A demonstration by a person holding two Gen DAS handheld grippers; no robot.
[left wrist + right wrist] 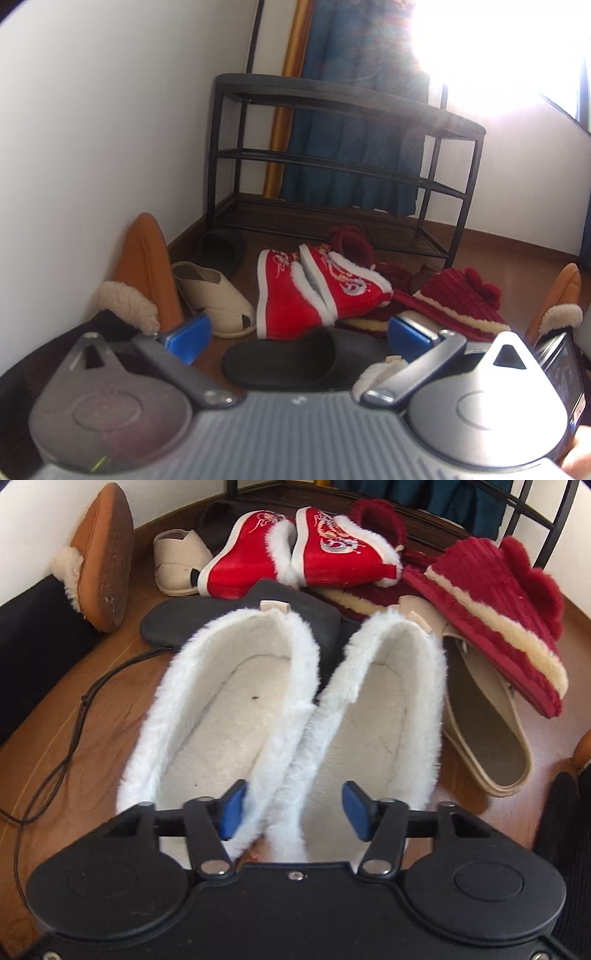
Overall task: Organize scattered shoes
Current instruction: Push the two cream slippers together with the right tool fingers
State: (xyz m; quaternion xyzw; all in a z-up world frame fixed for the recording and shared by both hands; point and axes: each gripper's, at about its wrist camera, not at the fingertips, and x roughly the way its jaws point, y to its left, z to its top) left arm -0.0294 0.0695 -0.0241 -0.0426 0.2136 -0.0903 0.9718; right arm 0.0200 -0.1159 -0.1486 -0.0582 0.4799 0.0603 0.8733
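Shoes are seen scattered before the black rack (332,155) in the left wrist view: two red boots (314,291), a black slide (291,358), a cream shoe (214,299). The left gripper (299,332) is held spread, gripping nothing.

From the right wrist, the right gripper (290,808) is spread over two white fur-lined slippers (280,716), their adjoining furry rims between its pads, unclamped.

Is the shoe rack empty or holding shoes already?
Empty: all three tiers of the shoe rack show bare in the left wrist view; the shoes lie on the floor in front.
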